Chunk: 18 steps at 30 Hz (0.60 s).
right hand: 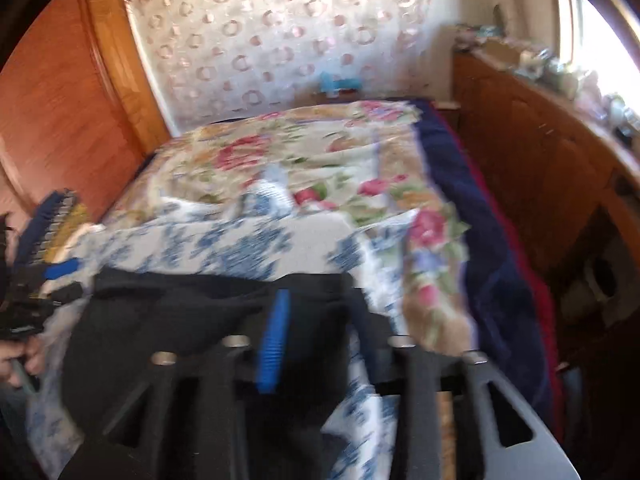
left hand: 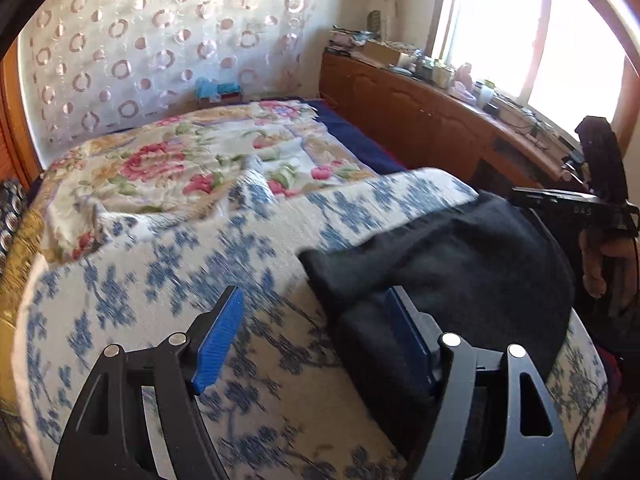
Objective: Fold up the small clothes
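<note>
A dark, nearly black garment (left hand: pixel 440 264) lies flat on a blue-and-white flowered cloth (left hand: pixel 200 272) at the near end of the bed. My left gripper (left hand: pixel 312 340) hovers over the garment's left edge with its blue pads wide apart. One pad is above the cloth, the other above the dark fabric, and nothing is pinched. My right gripper (right hand: pixel 320 328) is over the right part of the same garment (right hand: pixel 180 312). That view is blurred, but the jaws stand apart and fabric lies under the gap. A hand holds the right gripper (left hand: pixel 600 204) at the garment's far side.
A rose-patterned quilt (left hand: pixel 192 160) covers the bed beyond, with a dark blue blanket (right hand: pixel 492 240) along its right edge. A wooden cabinet (left hand: pixel 420 120) with clutter runs under the window on the right. An orange wooden door (right hand: pixel 60 112) stands at the left.
</note>
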{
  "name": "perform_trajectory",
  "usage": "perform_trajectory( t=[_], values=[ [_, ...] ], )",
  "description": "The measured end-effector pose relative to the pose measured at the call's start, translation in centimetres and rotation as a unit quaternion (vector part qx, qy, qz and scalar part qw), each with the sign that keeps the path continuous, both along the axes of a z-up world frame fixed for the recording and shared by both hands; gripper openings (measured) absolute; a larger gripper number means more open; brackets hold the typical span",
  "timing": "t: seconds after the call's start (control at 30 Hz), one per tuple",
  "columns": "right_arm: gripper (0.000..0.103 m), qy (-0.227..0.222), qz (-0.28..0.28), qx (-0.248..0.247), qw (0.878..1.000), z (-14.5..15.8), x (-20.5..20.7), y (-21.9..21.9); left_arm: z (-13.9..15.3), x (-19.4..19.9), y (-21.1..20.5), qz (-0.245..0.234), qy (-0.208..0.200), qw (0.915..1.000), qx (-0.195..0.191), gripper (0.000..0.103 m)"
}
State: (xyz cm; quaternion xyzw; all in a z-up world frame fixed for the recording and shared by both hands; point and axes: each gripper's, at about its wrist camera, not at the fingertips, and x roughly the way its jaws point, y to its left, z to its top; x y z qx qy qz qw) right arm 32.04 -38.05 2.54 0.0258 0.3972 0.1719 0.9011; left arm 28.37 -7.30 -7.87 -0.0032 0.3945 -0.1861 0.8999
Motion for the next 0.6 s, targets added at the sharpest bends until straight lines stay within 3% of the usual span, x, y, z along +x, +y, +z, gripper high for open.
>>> perform_trajectory(
  t=[0.1, 0.33, 0.47, 0.53, 0.6],
  values=[
    [0.059, 0.009, -0.004, 0.015, 1.000, -0.4, -0.5, -0.8, -1.7, -0.2, -0.6, -0.017, 0.040, 0.9989, -0.013, 0.074],
    [0.059, 0.048, 0.009, 0.041, 0.998, -2.1, 0.6, -1.1, -1.9, 0.4, -1.3, -0.025, 0.056, 0.9976, -0.033, 0.074],
    [0.059, 0.060, 0.036, 0.039, 0.997, -2.7, 1.3, -0.2, -1.9, 0.6, -1.6, -0.042, 0.066, 0.9948, -0.064, 0.055],
    [0.059, 0.058, 0.039, 0.029, 0.997, -2.6, 1.5, 0.0, -2.0, 0.7, -1.5, -0.046, 0.072, 0.9932, -0.079, 0.051],
    [0.053, 0.061, 0.043, 0.026, 0.997, -2.5, 1.7, 0.1, -1.9, 0.6, -1.4, -0.046, 0.076, 0.9921, -0.088, 0.046]
  ],
)
